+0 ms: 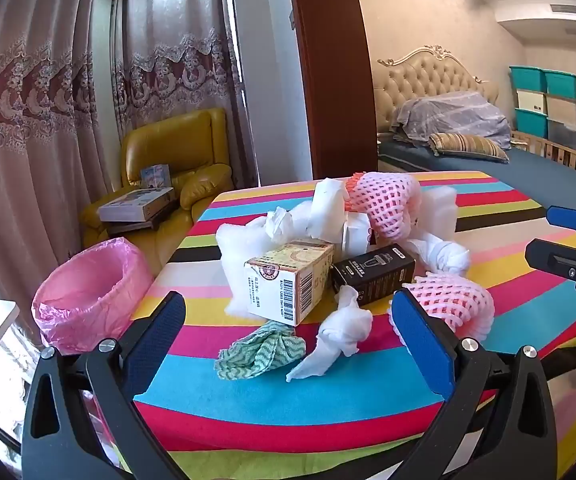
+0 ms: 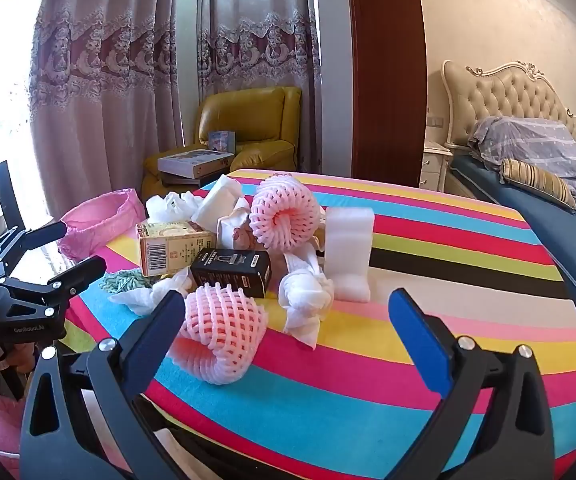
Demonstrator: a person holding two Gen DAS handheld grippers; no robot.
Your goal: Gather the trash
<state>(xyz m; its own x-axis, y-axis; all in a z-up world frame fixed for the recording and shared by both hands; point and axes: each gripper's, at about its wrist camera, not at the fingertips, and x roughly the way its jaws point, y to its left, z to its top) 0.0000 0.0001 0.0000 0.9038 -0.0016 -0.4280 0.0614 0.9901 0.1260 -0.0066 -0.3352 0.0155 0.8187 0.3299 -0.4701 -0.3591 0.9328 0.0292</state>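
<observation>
Left wrist: green cloth (image 1: 262, 354) on table between open left claw (image 1: 288, 332) tips.

The print on the tan carton (image 1: 289, 280) and the black box (image 1: 371, 274) is too small to read. The carton hides the lower part of the white foam bag (image 1: 234, 246) behind it. In the right wrist view the green cloth (image 2: 122, 282) is mostly hidden behind crumpled tissue (image 2: 148, 298). The counter (image 1: 288, 400) near edge is cut off by both pictures' bottom edges.
</observation>
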